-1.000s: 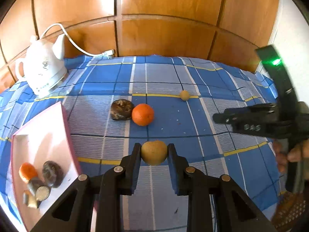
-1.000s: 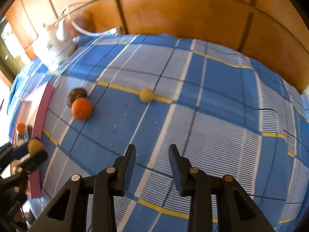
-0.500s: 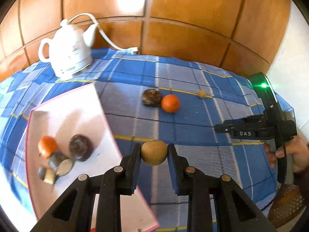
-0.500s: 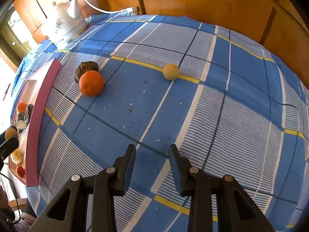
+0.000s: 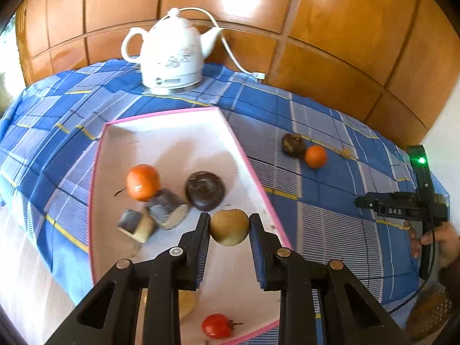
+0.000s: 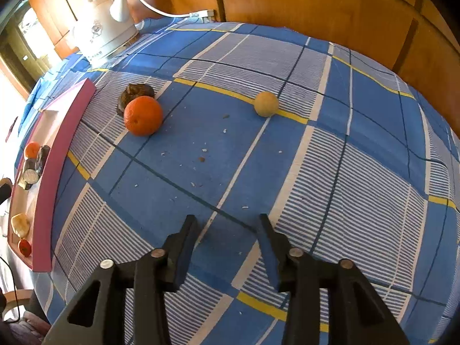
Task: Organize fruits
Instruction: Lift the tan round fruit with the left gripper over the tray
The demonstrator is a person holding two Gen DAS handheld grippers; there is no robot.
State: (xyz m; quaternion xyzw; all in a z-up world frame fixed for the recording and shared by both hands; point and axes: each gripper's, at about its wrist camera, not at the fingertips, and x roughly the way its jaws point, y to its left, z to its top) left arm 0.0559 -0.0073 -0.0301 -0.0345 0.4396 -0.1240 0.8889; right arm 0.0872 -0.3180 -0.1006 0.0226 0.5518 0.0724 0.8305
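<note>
Your left gripper [image 5: 229,225] is clamped on a tan fruit [image 5: 229,227] over the pink tray [image 5: 247,161], low centre, where several pieces already lie. Your right gripper [image 6: 227,230] is opening, empty. An orange [image 6: 143,116], dark fruit [image 6: 135,93] and small yellow fruit [image 6: 266,103] remain on the tabletop [image 6: 359,172].

A white kettle [image 5: 169,54] stands at the far end of the tabletop [image 6: 373,172], which is covered in a blue checked cloth [image 6: 316,149]. A white cord [image 5: 230,54] runs from behind the kettle to a plug on the cloth. A brown wooden wall [image 5: 330,34] rises behind the kettle.
</note>
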